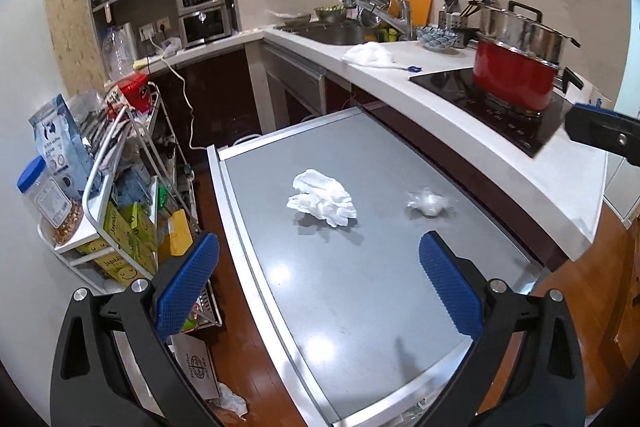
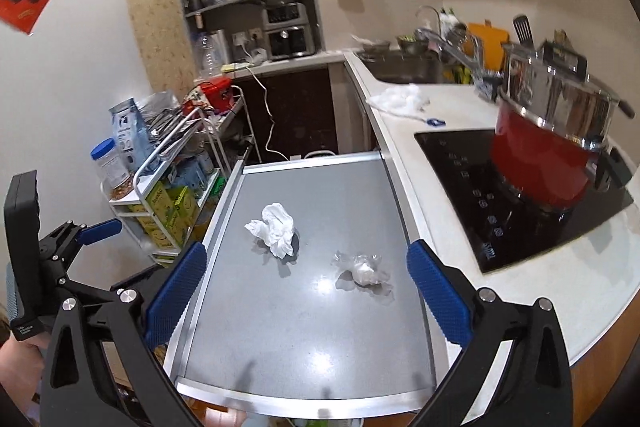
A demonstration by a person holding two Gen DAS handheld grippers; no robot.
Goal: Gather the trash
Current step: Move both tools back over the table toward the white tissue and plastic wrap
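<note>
A crumpled white tissue (image 1: 322, 201) lay near the middle of the grey bench (image 1: 360, 299), free of both tools; just beside it, toward the counter side, lay a clear plastic wrapper (image 1: 427, 201) bunched around what may have been a pale wad, the blur leaving its content unsure; the two pieces were close but not touching. The left hand-held gripper (image 1: 319, 283) hung above the near part of the bench with its blue pads (image 1: 188, 281) spread wide and nothing between them; the right hand-held gripper (image 2: 306, 293) stood likewise spread and empty, the tissue (image 2: 276, 229) and wrapper (image 2: 362, 267) lying beyond its fingertips; in the right wrist view the left tool appeared at the left edge, gripped by a hand (image 2: 20, 355). Along the bench ran a white countertop (image 1: 460, 115) bearing a black induction hob (image 1: 492, 111), a red pot (image 1: 514, 79) with a steel pot stacked in it, and a white cloth (image 1: 370, 55) near the sink (image 1: 340, 33); on the opposite side stood a wire rack trolley (image 1: 120, 187) crowded with boxes and jars; another scrap of white paper (image 1: 232, 403) lay on the wooden floor (image 1: 256, 367).
</note>
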